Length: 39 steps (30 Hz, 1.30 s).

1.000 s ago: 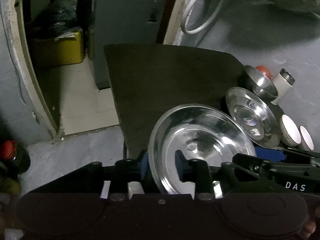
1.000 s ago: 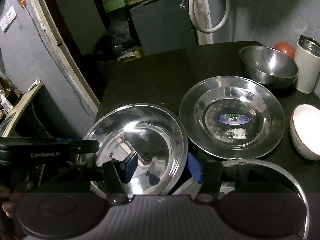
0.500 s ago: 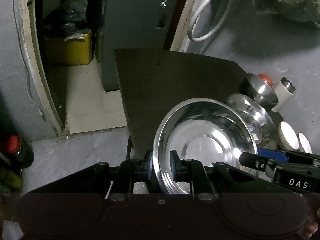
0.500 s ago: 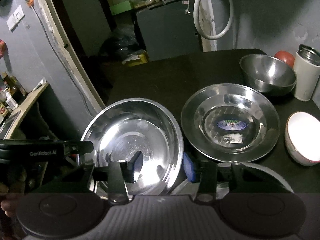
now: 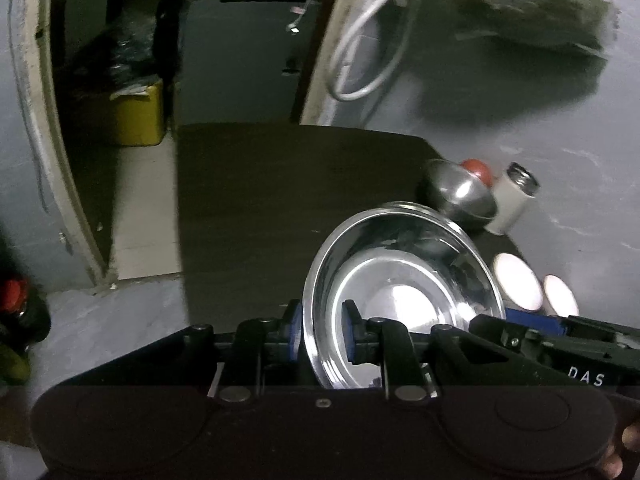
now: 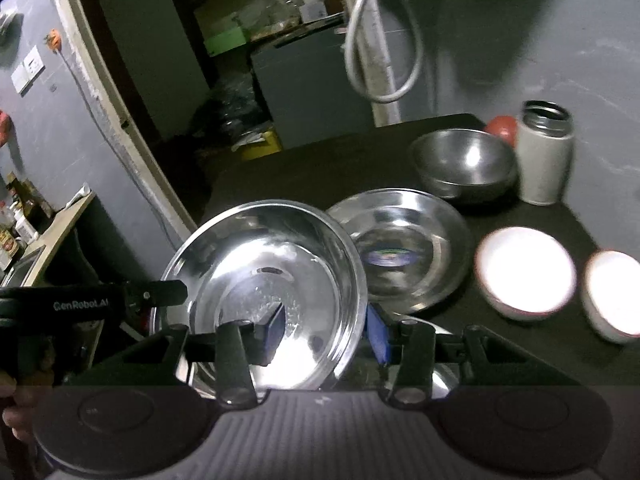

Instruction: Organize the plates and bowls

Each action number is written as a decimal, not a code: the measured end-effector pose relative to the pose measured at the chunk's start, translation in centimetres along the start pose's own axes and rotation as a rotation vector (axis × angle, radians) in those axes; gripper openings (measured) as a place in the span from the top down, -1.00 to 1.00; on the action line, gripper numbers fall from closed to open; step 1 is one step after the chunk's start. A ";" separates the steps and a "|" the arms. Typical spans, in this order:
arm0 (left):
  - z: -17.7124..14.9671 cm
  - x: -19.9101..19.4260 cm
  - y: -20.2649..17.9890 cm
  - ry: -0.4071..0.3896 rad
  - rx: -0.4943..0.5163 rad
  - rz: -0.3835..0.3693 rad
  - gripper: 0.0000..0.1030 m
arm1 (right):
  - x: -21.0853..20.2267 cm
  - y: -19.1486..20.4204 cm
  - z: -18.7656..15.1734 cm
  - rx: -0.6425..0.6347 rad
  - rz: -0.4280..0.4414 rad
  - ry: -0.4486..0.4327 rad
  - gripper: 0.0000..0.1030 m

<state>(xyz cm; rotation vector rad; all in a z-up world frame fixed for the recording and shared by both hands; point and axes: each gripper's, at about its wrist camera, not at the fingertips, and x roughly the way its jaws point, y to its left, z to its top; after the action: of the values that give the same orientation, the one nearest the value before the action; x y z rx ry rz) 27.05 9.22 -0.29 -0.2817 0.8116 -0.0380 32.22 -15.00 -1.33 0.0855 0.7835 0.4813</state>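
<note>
The shiny round steel plate (image 5: 400, 300) is tilted up off the dark bench (image 5: 280, 200), its rim pinched between the blue pads of the left gripper (image 5: 322, 330), whose jaws stand narrow on the metal. From the right wrist view the same plate (image 6: 268, 280) leans over the near left part of the bench, and the right gripper (image 6: 326, 330) straddles its right rim with one blue pad inside the dish and the other outside; the jaws stand fairly wide and I cannot tell whether they press the rim. Just beside it lies a second flat steel plate with a blue sticker (image 6: 404, 248), partly overlapped by the lifted one. Behind that sits a deep steel bowl (image 6: 464, 164), next to a white cylindrical flask (image 6: 544, 156) and a red round object (image 6: 502, 128). Two white bowls (image 6: 524, 276) rest near the right edge.
</note>
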 end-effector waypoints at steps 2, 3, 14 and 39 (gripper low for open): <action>-0.1 0.0 -1.3 0.004 0.011 -0.014 0.52 | -1.0 -1.1 -0.4 0.009 -0.009 0.000 0.01; -0.3 0.1 -2.1 0.008 0.015 -0.019 0.50 | -1.4 -1.6 -0.5 0.015 -0.013 0.004 0.01; -3.7 1.7 -7.4 0.100 0.054 -0.035 0.49 | -4.2 -6.2 -3.3 0.064 -0.049 0.060 0.01; -5.1 3.5 -7.8 0.219 0.073 0.075 0.49 | -2.3 -6.0 -4.2 0.001 -0.051 0.134 -0.06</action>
<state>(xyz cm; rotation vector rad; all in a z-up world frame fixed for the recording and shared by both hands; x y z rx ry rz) 26.40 0.00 -4.06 -0.1796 1.0353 -0.0285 30.19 -21.81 -4.30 0.0338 0.9153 0.4416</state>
